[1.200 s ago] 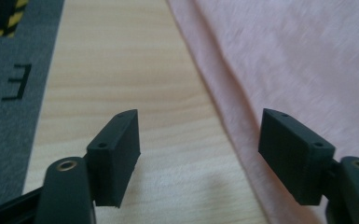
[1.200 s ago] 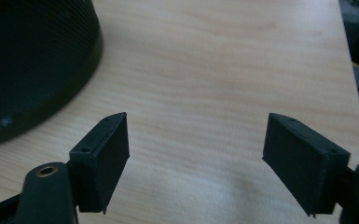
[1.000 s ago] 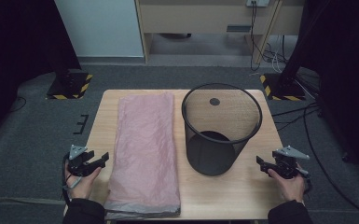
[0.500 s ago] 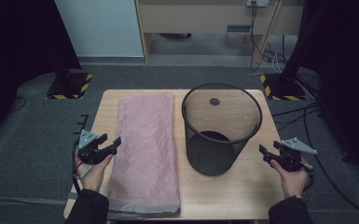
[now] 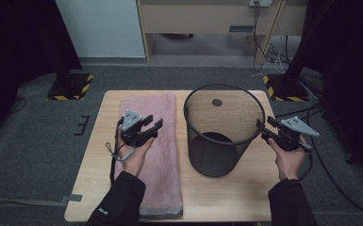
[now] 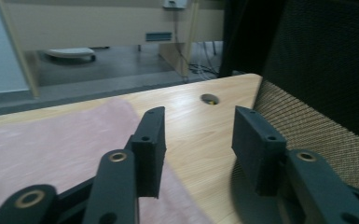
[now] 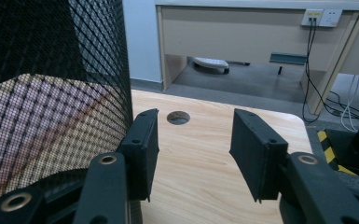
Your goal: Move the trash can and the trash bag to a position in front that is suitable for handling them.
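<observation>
Both grippers half open and empty, jaws just closing.

Left gripper (image 5: pixel 152 126) over pink towel (image 5: pixel 156 155) along table's (image 5: pixel 96 179) left half; right gripper (image 5: pixel 268 129) just beside mesh bin's (image 5: pixel 224 129) rim near right edge. Palms up, forearms from near edge. Seen from right gripper: towel through mesh (image 7: pixel 51 112), cable hole (image 7: pixel 178 117).

Pale wood-grain table (image 5: pixel 245 197), smooth with a soft satin sheen, and across it lies a pink cloth (image 5: pixel 162 155), matt and faintly napped. The bin (image 5: pixel 224 132) is black wire mesh, fine and see-through, dull in finish. Gripper pads (image 6: pixel 151 149) look like matt black plastic, on smooth arms with brass-coloured rivets.
</observation>
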